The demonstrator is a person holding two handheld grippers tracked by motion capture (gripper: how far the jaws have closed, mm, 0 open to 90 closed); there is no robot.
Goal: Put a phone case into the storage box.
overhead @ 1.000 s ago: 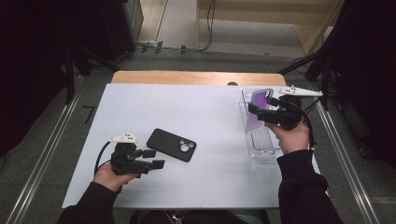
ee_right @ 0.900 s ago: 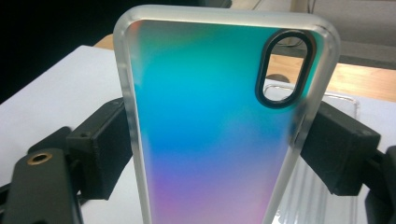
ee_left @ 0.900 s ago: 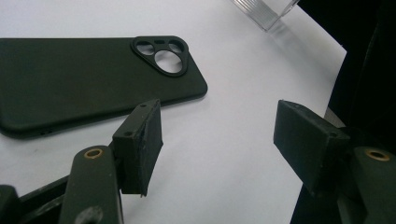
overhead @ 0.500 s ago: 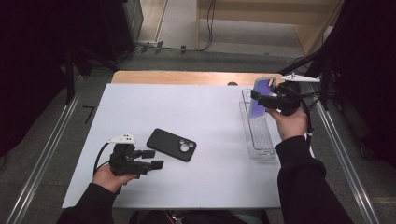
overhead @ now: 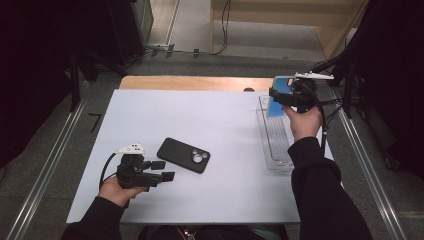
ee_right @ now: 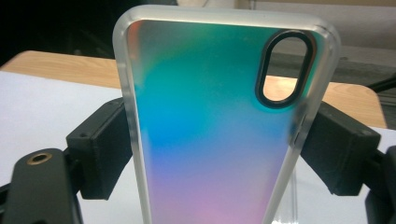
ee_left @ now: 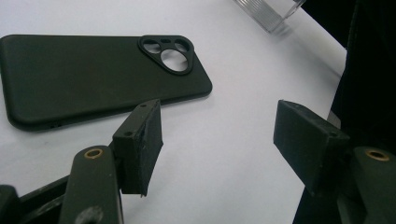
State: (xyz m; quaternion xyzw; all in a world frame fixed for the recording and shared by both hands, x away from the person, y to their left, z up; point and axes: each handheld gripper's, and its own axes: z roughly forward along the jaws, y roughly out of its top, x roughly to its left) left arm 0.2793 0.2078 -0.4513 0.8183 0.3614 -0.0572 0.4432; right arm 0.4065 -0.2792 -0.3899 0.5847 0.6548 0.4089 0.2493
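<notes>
1. My right gripper [overhead: 278, 96] sits at the upper right of the high view, with its fingers [ee_right: 100, 147] pinching a phone case [ee_right: 215, 126] by its two long edges.
2. That case is the frosted see-through kind with a teal-to-blue-to-pink sheen. In the right gripper view it stands upright in the middle of the frame, oval camera cutout at the upper right.
3. From the high view, the case [overhead: 276, 100] is up in the air above the far end of a clear tray [overhead: 272, 145] that runs down the right side of the frame. I can't tell whether it touches the tray wall.
4. My left gripper [overhead: 162, 170] is at the lower left of the high view, low over the white surface [overhead: 200, 115]. Its fingers [ee_left: 140, 140] are spread with nothing between them.
5. A black phone case [overhead: 183, 155] lies flat on the surface just right of the left gripper, near the middle of the frame. In the left gripper view it's at the upper left [ee_left: 93, 74], just past the fingertips, not touching them.
</notes>
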